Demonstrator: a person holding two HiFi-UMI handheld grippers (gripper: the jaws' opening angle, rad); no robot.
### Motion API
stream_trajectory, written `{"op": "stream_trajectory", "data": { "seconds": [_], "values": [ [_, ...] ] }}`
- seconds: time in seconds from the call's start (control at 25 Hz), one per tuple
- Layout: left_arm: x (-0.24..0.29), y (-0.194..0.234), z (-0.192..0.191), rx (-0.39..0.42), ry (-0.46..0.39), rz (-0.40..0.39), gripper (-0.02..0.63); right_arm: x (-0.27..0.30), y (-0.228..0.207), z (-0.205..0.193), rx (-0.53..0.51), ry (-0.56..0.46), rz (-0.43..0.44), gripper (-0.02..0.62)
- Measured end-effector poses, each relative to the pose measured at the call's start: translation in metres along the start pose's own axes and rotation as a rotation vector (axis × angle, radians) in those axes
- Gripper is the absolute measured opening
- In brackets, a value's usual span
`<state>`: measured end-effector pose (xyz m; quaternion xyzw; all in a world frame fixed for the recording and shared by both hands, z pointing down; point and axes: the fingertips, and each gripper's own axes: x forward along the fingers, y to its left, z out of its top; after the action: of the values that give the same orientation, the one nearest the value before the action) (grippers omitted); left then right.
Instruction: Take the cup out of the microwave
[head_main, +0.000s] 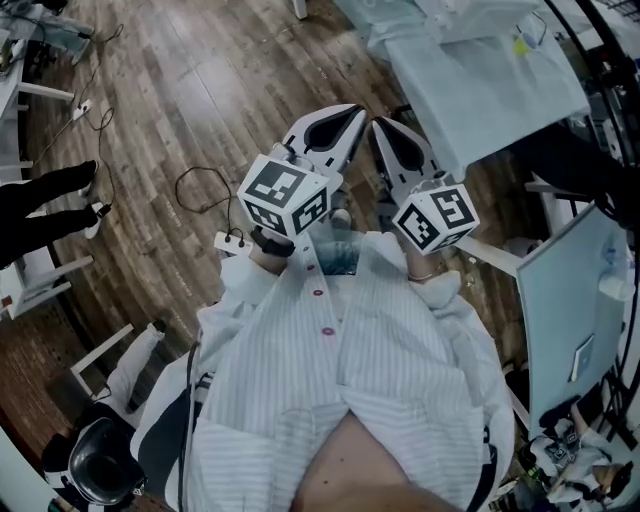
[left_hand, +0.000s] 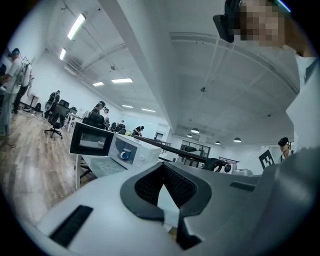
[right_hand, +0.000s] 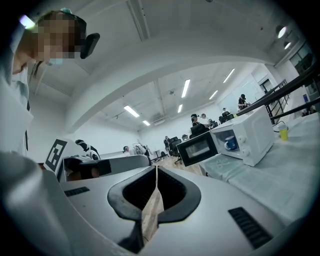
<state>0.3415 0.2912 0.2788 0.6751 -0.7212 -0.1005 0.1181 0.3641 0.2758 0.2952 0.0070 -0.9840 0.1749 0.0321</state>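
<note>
Standing well back from the bench (head_main: 480, 80), with left gripper (head_main: 345, 120) and right gripper (head_main: 388, 128) held side by side close to the chest, both aimed level toward 12 o'clock in the head view. Closed tight on both sides, pads together, nothing caught between the jaws.

From the left gripper view: microwave (left_hand: 131, 150) at 10 o'clock of the jaws, well apart, door (left_hand: 91, 140) swung open toward 9 o'clock, blue cup (left_hand: 125, 155) upright inside the cavity. From the right gripper view: same microwave at 2 o'clock, cup visible in the open cavity, and a small yellow cup (right_hand: 283, 132) out on the bench at 3 o'clock of the oven, not the one wanted.

Judged as the very start: door already open, reach not yet begun, cup untouched.

Next, probably: close the distance to the bench, spread one gripper wide before entering, then go in level through the opening. Likely easier with the right gripper, given the door hanging on the 9 o'clock side. Then settle the jaws around the cup body, close firmly, lift slightly, and draw straight back clear of frame and door without tipping.
</note>
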Motion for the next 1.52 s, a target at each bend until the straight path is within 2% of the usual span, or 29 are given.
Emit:
{"op": "stream_trajectory", "data": {
  "seconds": [0.2, 0.4, 0.96, 1.52],
  "values": [
    [-0.004, 0.017, 0.001, -0.012, 0.003, 0.014, 0.009, 0.015, 0.005, -0.001, 0.012, 0.000, 0.013, 0.040],
    [0.013, 0.045, 0.009, -0.017, 0.002, 0.006, 0.009, 0.046, -0.009, 0.003, 0.024, 0.000, 0.002, 0.040],
    [0.070, 0.171, 0.046, -0.033, 0.032, -0.034, 0.009, 0.175, -0.048, 0.022, 0.038, 0.008, -0.052, 0.040],
    [0.090, 0.282, 0.069, -0.011, 0.048, -0.076, 0.009, 0.281, -0.067, 0.023, 0.034, -0.020, -0.123, 0.040]
  ]
}}
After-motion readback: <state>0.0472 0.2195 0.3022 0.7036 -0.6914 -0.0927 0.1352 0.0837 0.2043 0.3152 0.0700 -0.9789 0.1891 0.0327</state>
